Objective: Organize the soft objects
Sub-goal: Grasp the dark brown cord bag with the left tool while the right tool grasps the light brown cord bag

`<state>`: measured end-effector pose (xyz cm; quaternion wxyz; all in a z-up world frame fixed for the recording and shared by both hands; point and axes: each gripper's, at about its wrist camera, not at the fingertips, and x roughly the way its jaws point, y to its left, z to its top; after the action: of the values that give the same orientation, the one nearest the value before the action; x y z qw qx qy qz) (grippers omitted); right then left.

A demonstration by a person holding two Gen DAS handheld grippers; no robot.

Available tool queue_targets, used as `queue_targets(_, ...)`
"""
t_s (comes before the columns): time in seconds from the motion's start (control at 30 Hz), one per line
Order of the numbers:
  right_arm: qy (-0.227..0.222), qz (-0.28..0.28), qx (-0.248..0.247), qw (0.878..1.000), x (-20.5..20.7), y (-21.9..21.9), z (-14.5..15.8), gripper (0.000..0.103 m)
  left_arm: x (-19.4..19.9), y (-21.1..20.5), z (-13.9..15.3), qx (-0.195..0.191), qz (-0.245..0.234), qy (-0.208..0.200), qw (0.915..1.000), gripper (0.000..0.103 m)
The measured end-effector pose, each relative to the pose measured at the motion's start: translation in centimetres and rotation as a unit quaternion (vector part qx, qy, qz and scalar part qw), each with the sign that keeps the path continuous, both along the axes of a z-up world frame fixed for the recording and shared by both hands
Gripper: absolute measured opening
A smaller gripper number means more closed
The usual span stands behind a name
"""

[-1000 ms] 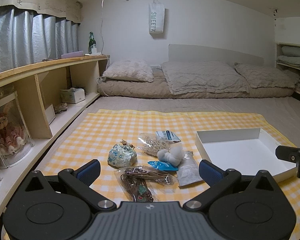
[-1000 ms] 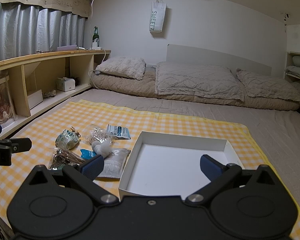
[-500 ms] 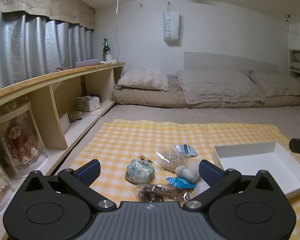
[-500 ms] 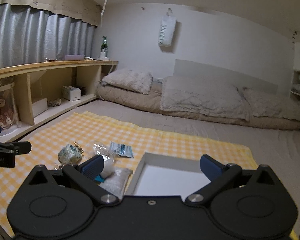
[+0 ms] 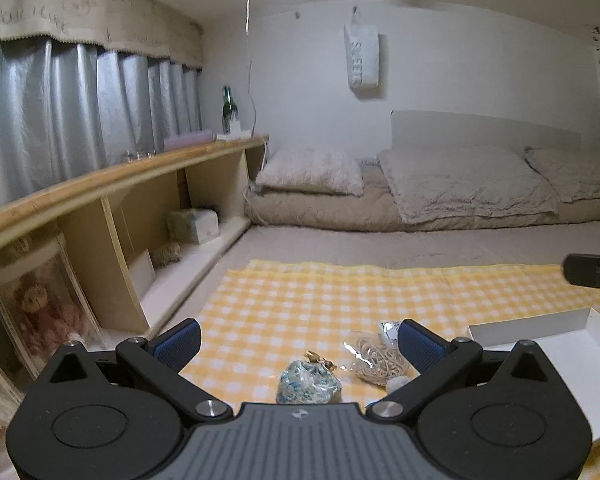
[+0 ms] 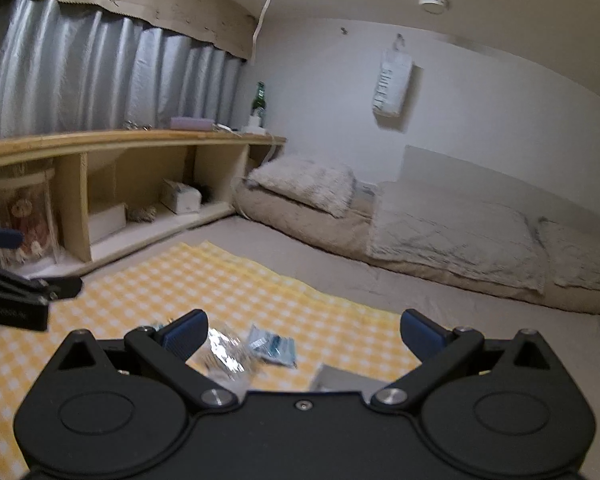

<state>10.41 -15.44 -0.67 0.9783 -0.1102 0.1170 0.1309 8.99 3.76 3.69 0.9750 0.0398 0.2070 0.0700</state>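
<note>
Small soft items lie on a yellow checked cloth (image 5: 320, 292): a blue-white floral pouch (image 5: 308, 384), a clear bag of beige bands (image 5: 380, 358), and in the right wrist view a clear bag (image 6: 224, 350) and a blue-printed packet (image 6: 274, 346). A white open box (image 5: 556, 344) sits to the right; only its corner (image 6: 332, 376) shows in the right wrist view. My left gripper (image 5: 298, 340) is open and empty, above and behind the pouch. My right gripper (image 6: 304, 332) is open and empty, above the packets.
A low wooden shelf (image 5: 112, 208) runs along the left, with a tissue box (image 5: 194, 224) and a boxed doll (image 5: 40, 312). Beige bedding and pillows (image 5: 440, 188) lie at the back. A green bottle (image 5: 228, 110) stands on the shelf top.
Both grippers have tilted up and pulled back, so the items and box have slid toward the bottom of each view. The right view has swung left. Both grippers stay open.
</note>
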Motion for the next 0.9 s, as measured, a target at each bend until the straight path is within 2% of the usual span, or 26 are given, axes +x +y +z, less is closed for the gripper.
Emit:
queue_targets(0.13, 0.009, 0.04, 0.002, 0.999, 2.9, 1.2, -0.7, 0.103, 1.9, 1.0, -1.5, -0.051, 0.006, 0.027, 0.9983, 0.103)
queue_targets(0.2, 0.031, 0.06, -0.001, 0.998, 4.3, 1.7, -1.4, 0.101, 2.7, 1.3, -2.5, -0.052, 0.014, 0.047, 0.9975, 0.103)
queue_targets(0.27, 0.052, 0.082, -0.016, 0.995, 5.5, 2.4, -2.4, 0.095, 3.5, 1.6, -3.6, -0.051, 0.024, 0.072, 0.9958, 0.103)
queue_targets(0.4, 0.074, 0.115, -0.058, 0.989, 7.3, 4.0, -4.5, 0.089, 4.8, 2.8, -5.2, -0.084, 0.012, 0.118, 0.9894, 0.103)
queue_targets(0.5, 0.101, 0.138, -0.074, 0.982, 8.6, 5.0, -6.5, 0.086, 5.4, 3.4, -6.0, -0.092, 0.015, 0.14, 0.9858, 0.103)
queue_targets(0.67, 0.149, 0.185, -0.102, 0.966, 10.8, 7.0, -9.8, 0.074, 6.6, 4.8, -7.4, -0.125, 0.017, 0.182, 0.9752, 0.103)
queue_targets(0.9, 0.201, 0.243, -0.134, 0.939, 11.8, 8.9, -13.4, 0.06, 7.6, 5.0, -9.6, -0.134, 0.013, 0.233, 0.9632, 0.103)
